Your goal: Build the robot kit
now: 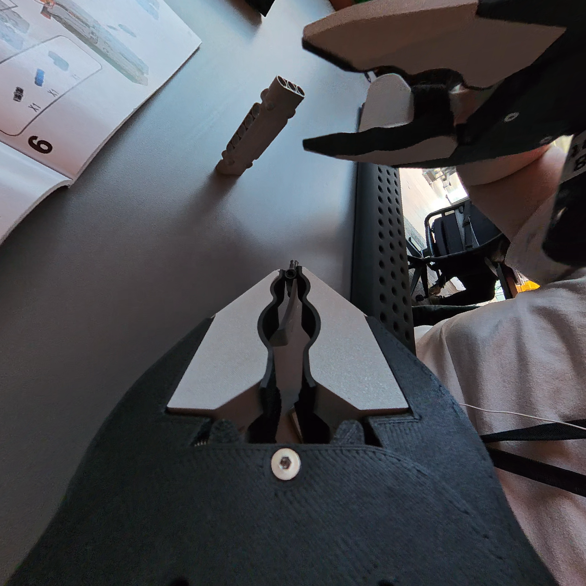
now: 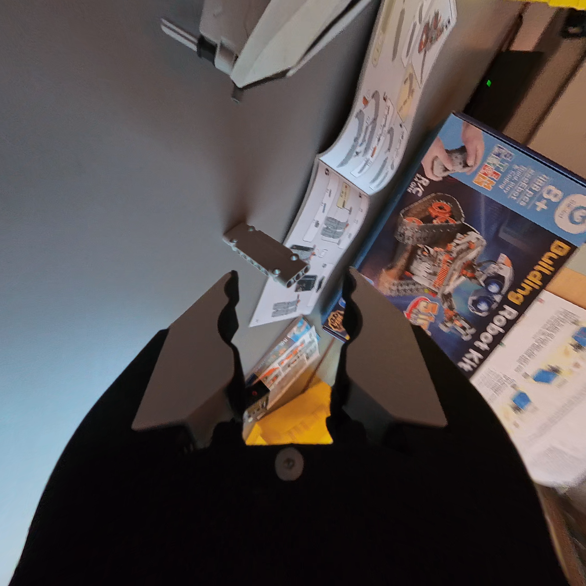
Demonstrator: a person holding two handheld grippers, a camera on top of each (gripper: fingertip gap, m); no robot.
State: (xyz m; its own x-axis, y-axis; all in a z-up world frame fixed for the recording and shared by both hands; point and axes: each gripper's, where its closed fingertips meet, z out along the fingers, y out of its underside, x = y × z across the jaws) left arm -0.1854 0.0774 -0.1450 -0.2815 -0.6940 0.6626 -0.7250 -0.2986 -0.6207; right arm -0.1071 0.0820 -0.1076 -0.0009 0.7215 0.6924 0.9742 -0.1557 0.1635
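One grey block [image 1: 260, 126]; left tool [image 1: 291, 272] pinching pin [image 1: 290, 273].

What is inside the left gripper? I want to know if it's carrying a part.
The left gripper is shut on a small black pin and a thin grey piece. Its fingers hide how far they extend.

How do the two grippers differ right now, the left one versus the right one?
The left gripper is shut on a small black pin; the right gripper is open and holds nothing. The left points at bare grey table; the right points at a grey block beside the instruction booklet. Both have black bodies with pale finger pads.
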